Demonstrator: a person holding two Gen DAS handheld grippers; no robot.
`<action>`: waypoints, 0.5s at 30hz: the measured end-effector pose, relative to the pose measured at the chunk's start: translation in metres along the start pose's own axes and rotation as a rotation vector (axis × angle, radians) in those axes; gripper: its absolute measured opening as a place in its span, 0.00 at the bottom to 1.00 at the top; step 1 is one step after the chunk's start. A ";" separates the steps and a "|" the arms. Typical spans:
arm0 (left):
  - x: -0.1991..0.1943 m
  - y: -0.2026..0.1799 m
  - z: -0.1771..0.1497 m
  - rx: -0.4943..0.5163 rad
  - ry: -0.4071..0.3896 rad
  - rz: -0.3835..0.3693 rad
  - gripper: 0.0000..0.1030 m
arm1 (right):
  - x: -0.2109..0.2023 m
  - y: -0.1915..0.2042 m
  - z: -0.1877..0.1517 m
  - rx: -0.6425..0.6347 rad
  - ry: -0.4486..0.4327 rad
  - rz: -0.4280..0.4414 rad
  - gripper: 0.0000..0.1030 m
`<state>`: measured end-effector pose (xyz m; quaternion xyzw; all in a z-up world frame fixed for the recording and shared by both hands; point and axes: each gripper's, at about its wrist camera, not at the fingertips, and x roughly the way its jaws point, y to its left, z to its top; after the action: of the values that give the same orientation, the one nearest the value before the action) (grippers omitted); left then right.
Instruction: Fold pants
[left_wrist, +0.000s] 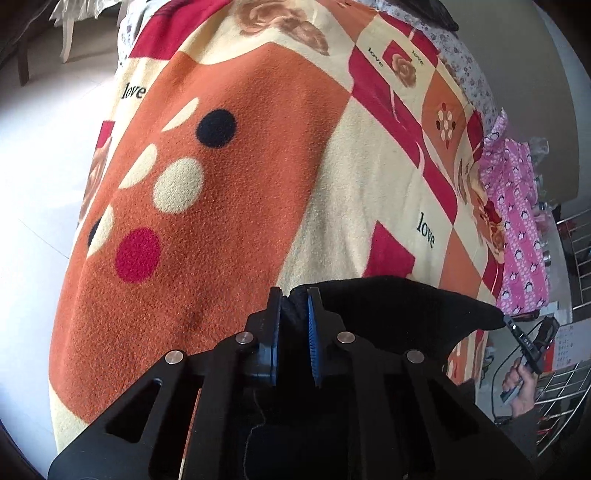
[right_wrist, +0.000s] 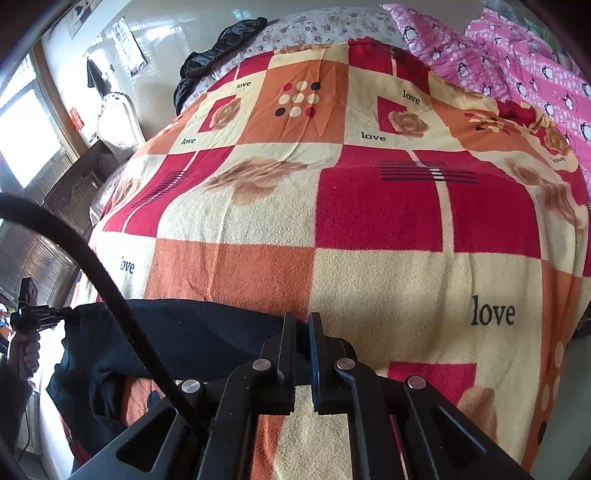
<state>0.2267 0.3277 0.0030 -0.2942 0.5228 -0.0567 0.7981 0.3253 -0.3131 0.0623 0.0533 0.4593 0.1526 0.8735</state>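
Pants (left_wrist: 388, 306), black, held up at near edge of bed, stretched between both claws above patterned blanket (left_wrist: 229, 192). Seen again from right wrist view as dark band (right_wrist: 192, 332) running leftward from right claw toward left claw, with lower part sagging toward blanket at left.

Left claw (left_wrist: 294, 295): closed on bunched black fabric, cloth visibly pinched between blue-faced pads. Same claw visible far left in right wrist view (right_wrist: 37, 317), gripping opposite end of garment.

Right claw (right_wrist: 302, 319): closed, thin edge of black fabric caught between pads. Same claw visible at right edge of left wrist view (left_wrist: 528, 339), holding far corner.

Progress, as judged: early stage. Garment picked up by two points along one edge and pulled fairly taut; no finished fold lying on blanket. Impossible to tell whether gripped edge is waistband or leg side, or whether legs already lie doubled together, since most of cloth hangs below or behind both claws.

Remaining, as judged: laying garment flat on blanket, bringing one end over other, smoothing, releasing.

Elsewhere on bed: pink penguin-print quilt (right_wrist: 517, 62) along far right side, dark bundle of clothing (right_wrist: 218, 48) at far end, both well apart from work area.
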 end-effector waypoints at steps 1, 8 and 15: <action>-0.005 -0.005 -0.003 0.019 -0.015 0.002 0.11 | -0.001 -0.001 -0.001 0.001 -0.002 0.001 0.05; -0.039 -0.010 -0.024 0.075 -0.053 -0.036 0.11 | -0.018 -0.008 -0.020 -0.002 -0.003 -0.005 0.05; -0.071 -0.011 -0.078 0.132 -0.035 -0.065 0.11 | -0.049 -0.009 -0.073 -0.030 0.046 0.001 0.05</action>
<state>0.1300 0.3152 0.0442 -0.2585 0.4940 -0.1116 0.8226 0.2412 -0.3409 0.0567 0.0369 0.4767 0.1610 0.8634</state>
